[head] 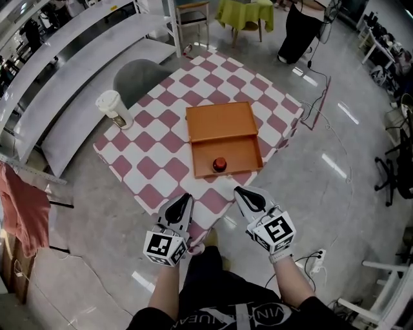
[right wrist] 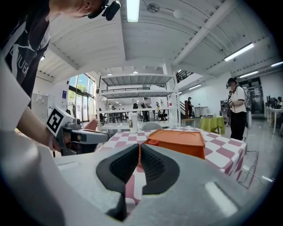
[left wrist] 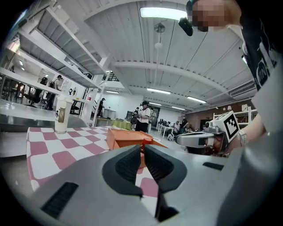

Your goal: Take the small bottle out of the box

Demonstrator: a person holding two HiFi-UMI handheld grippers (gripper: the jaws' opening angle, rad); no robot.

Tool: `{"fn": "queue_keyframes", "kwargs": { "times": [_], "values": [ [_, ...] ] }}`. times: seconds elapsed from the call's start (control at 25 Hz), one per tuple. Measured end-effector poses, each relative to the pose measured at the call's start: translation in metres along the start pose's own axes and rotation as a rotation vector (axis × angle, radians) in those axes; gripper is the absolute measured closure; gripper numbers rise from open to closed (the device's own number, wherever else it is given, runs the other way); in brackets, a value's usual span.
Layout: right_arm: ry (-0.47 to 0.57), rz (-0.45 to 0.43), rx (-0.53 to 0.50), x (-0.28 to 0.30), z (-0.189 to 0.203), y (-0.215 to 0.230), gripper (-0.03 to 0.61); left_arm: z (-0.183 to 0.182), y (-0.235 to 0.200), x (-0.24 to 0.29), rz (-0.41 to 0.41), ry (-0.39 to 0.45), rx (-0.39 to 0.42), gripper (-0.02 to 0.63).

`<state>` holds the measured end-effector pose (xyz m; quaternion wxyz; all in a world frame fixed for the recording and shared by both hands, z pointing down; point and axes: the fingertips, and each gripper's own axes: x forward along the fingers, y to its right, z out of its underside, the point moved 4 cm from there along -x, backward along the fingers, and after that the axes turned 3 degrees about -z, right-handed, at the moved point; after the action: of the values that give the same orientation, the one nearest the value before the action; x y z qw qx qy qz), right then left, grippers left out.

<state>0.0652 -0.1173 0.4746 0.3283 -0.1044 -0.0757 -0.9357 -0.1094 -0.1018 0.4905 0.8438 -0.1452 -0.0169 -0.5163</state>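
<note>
An orange box [head: 226,156] with its lid laid back lies on the checkered table [head: 155,161]. A small bottle with a red cap [head: 220,164] stands inside its near half. Both grippers hover off the table's near edge, short of the box. My left gripper [head: 186,199] is shut and empty; the box [left wrist: 128,137] shows just beyond its tips [left wrist: 142,149]. My right gripper [head: 237,192] is shut with nothing held, and the box [right wrist: 177,142] sits past its tips [right wrist: 139,148] to the right. In both gripper views the bottle shows only as a bit of red.
A white paper cup with a lid [head: 114,107] stands near the table's far left corner. A grey chair [head: 137,78] sits behind the table. A person in black [right wrist: 236,108] stands by a green-draped table [head: 245,13]. Cables and a power strip [head: 313,261] lie on the floor.
</note>
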Motion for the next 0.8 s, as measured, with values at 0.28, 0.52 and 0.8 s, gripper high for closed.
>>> {"fn": "queue_keyframes", "kwargs": {
  "times": [0.28,0.52,0.8],
  "values": [
    [-0.035,0.012,0.024,0.024,0.006,0.013,0.572,0.008,-0.007,0.022,0.032,-0.043,0.013,0.584],
    [-0.046,0.037,-0.025,0.037,0.001,0.016,0.557,0.011,-0.016,0.036,0.057,-0.062,0.058,0.584],
    [-0.077,0.079,-0.006,0.051,0.006,0.028,0.537,0.015,-0.02,0.042,0.057,-0.066,0.051,0.584]
  ]
}}
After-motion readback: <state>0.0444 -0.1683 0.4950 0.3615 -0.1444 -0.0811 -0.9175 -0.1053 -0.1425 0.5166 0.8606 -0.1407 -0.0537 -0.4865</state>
